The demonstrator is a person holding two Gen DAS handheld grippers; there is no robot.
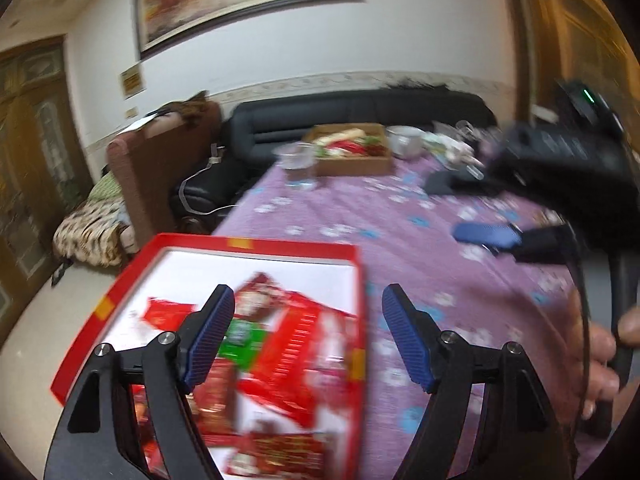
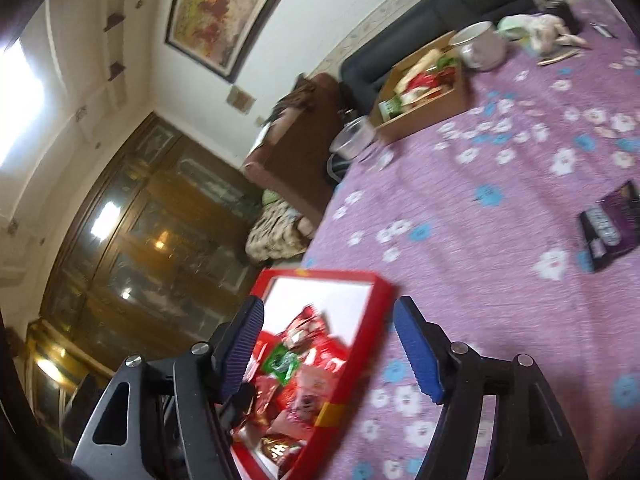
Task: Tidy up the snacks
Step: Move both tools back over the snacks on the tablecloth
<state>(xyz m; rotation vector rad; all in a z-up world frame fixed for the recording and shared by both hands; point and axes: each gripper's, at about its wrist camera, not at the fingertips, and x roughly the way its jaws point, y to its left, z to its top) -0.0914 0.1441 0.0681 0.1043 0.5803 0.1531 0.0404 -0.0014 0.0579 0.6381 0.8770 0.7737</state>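
A red shallow box point(image 1: 358, 280) with a white inside sits at the near left corner of the purple flowered table point(image 1: 420, 216). It holds several red snack packets point(image 1: 296, 336) and a green one point(image 1: 242, 340). My left gripper point(image 1: 308, 336) is open and empty above the box's right part. My right gripper point(image 2: 330, 350) is open and empty over the same box point(image 2: 362, 336), straddling its right wall. The right gripper also shows in the left wrist view point(image 1: 492, 236), above the table. A dark purple snack packet point(image 2: 612, 224) lies on the table to the right.
A cardboard box point(image 1: 352, 160) point(image 2: 424, 116) with more snacks stands at the table's far side, with a clear glass cup point(image 1: 298, 164) beside it and a white bowl point(image 2: 480, 46) and clutter behind. A black sofa point(image 1: 360, 112) and brown armchair point(image 1: 160, 168) lie beyond.
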